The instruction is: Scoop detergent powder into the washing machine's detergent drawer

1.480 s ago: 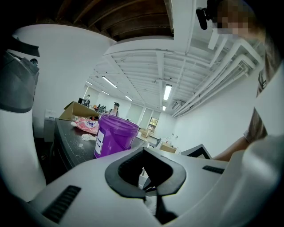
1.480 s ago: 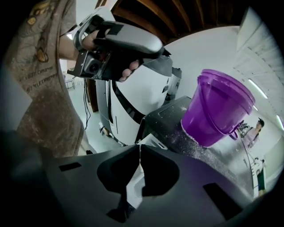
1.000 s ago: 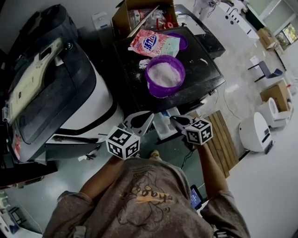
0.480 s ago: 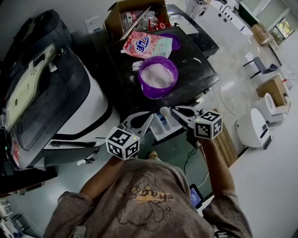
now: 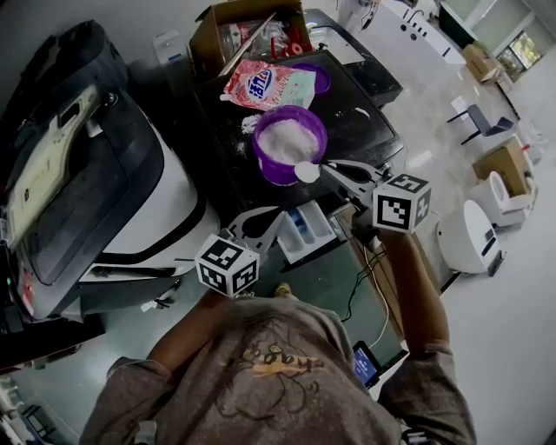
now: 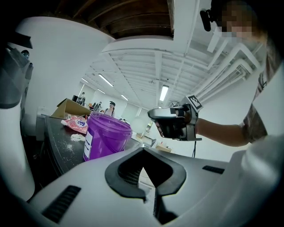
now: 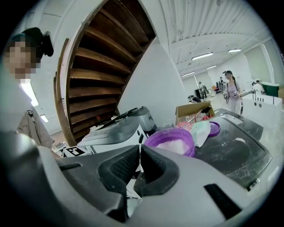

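Observation:
A purple tub (image 5: pixel 289 139) full of white powder stands on the black washer top (image 5: pixel 369 130). The same tub (image 6: pixel 106 135) (image 7: pixel 171 142) appears in both gripper views. My right gripper (image 5: pixel 328 171) (image 7: pixel 140 153) is shut on the handle of a white scoop (image 5: pixel 306 171), whose bowl hangs at the tub's near rim. Whether the scoop carries powder I cannot tell. The open white detergent drawer (image 5: pixel 306 230) juts out below it. My left gripper (image 5: pixel 278 215) (image 6: pixel 143 157) hovers shut and empty just left of the drawer.
A pink detergent bag (image 5: pixel 265 87) and a purple lid (image 5: pixel 323 76) lie behind the tub, with spilled powder around them. A cardboard box (image 5: pixel 248 26) stands further back. A second machine with a dark lid (image 5: pixel 87 174) fills the left. A cable runs across the green floor (image 5: pixel 347 278).
My right gripper has risen with the scoop from over the drawer to the tub's near rim. The left gripper has stayed where it was.

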{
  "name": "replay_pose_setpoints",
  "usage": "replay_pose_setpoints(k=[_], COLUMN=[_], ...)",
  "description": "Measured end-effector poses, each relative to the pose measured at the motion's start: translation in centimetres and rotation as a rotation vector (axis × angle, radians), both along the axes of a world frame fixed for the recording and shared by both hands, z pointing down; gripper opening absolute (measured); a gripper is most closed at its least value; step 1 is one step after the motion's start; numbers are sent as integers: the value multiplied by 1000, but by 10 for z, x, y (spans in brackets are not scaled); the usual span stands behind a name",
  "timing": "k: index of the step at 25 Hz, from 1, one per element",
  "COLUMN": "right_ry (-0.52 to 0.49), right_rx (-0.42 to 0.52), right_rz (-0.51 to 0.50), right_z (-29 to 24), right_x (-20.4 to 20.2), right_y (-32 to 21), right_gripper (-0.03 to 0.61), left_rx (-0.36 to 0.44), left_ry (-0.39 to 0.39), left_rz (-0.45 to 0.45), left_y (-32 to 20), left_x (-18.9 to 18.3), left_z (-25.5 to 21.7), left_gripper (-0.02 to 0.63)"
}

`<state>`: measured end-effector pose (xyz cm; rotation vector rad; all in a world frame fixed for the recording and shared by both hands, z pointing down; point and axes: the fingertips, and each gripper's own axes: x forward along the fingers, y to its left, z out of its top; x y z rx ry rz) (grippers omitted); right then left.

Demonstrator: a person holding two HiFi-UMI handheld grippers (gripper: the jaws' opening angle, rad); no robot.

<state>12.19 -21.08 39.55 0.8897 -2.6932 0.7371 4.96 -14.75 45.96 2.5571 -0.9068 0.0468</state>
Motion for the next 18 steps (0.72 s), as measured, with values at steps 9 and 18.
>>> replay_pose_setpoints(k=[9, 18], right_ry=[61, 368], right_rx=[36, 136], right_rz=[51, -44], right_z=[-6, 39], right_x=[-4, -25], right_y=[-57, -88], right_gripper=[11, 11], left_rx=[-4, -14], left_ry=[-1, -5], left_rz=[-13, -55], left_y=[-5, -14], left_x=[-9, -27], left_z=[0, 5], left_gripper=[18, 18])
